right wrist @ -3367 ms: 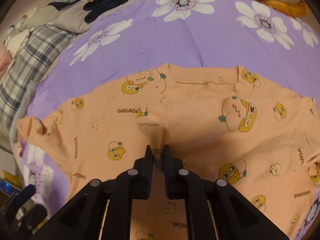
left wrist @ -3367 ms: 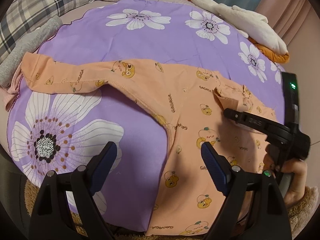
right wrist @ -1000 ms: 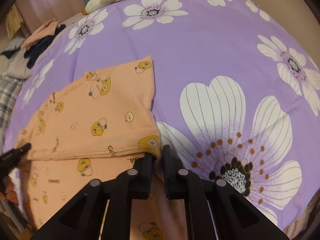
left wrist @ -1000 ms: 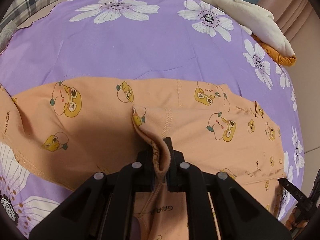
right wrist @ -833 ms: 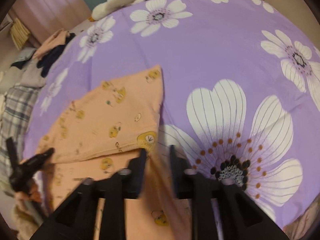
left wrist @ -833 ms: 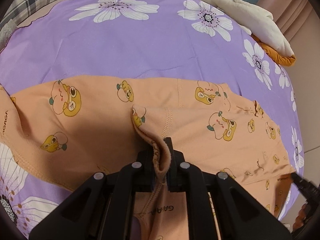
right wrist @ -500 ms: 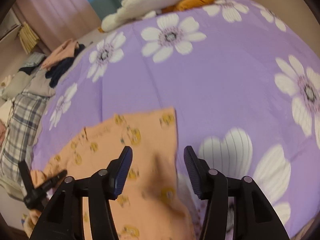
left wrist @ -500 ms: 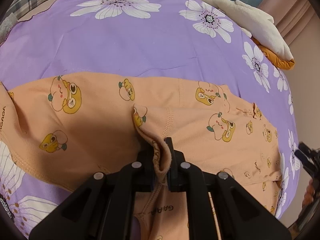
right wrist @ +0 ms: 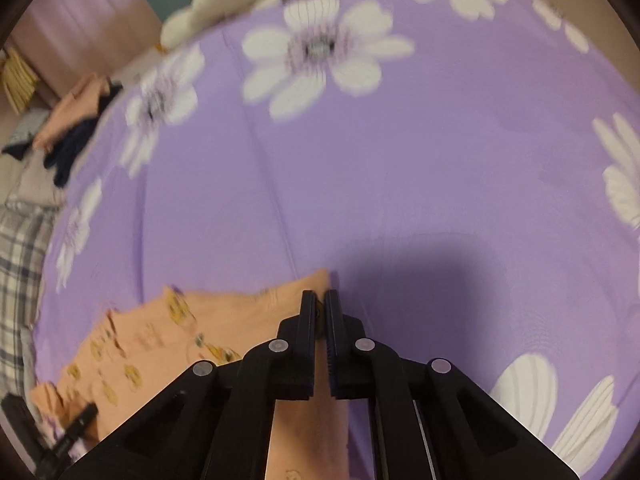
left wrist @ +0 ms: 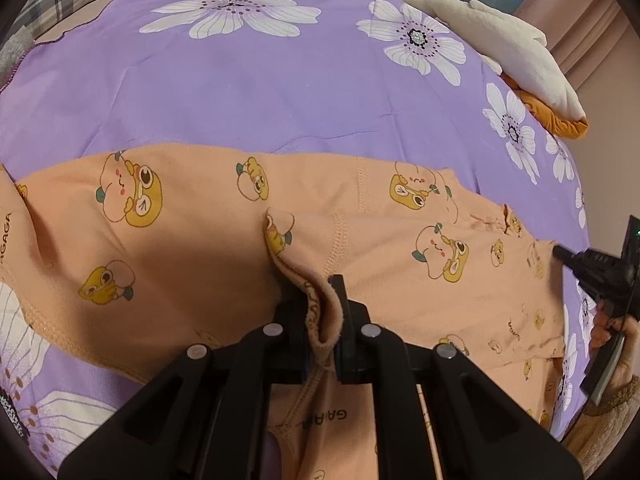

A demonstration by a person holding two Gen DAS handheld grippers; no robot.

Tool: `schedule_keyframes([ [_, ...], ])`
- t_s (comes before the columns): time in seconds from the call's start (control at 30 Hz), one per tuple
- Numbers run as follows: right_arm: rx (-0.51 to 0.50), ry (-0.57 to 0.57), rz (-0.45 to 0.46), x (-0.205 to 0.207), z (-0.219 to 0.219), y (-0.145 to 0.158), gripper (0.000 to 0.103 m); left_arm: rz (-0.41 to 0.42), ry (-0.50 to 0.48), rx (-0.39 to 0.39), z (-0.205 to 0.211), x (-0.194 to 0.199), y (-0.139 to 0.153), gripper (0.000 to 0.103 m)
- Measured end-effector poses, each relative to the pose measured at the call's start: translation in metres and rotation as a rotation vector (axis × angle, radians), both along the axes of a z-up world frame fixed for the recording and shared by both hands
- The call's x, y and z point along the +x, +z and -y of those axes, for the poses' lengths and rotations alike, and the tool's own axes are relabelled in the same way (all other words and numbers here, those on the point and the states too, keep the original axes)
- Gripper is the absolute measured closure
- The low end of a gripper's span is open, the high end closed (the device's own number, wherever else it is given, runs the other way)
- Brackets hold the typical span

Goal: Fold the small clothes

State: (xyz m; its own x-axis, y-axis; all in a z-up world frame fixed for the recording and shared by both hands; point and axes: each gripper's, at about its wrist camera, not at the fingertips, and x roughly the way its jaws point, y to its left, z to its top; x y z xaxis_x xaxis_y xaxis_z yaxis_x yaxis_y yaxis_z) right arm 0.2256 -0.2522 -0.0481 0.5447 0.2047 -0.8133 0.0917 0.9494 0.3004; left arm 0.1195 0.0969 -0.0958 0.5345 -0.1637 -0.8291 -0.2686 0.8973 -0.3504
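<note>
Right gripper (right wrist: 320, 300) swung off the garment (left wrist: 200, 248), jaws shut at its edge.

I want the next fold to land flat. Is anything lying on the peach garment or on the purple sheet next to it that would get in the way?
Nothing visible does. The peach garment lies spread on the purple sheet, bare beside it. The cream plush toy and clothes pile sit at the far edges, apart from the garment.

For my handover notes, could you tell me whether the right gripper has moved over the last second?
Yes: the right gripper has moved away from the large flower toward the garment's far corner.
</note>
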Motion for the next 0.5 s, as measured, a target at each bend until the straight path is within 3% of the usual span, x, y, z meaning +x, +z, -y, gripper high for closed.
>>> schedule_keyframes([
  [0.07,0.015,-0.005,0.019,0.000,0.002,0.004,0.098,-0.001,0.000,-0.003,0.000,0.000,0.000,0.092],
  [0.2,-0.093,0.012,-0.005,0.006,-0.010,-0.011,0.099,-0.001,-0.003,-0.011,-0.001,0.001,0.000,0.092],
  [0.37,-0.080,0.006,-0.034,0.011,-0.003,-0.021,0.099,-0.003,-0.001,-0.034,-0.003,0.001,-0.001,0.094],
  [0.43,-0.058,-0.001,-0.049,0.008,0.000,-0.012,0.097,-0.005,-0.003,-0.045,-0.003,0.001,0.001,0.090],
  [0.5,-0.040,0.000,-0.023,-0.002,0.003,0.001,0.095,-0.003,-0.010,-0.064,-0.003,0.000,0.004,0.077],
])
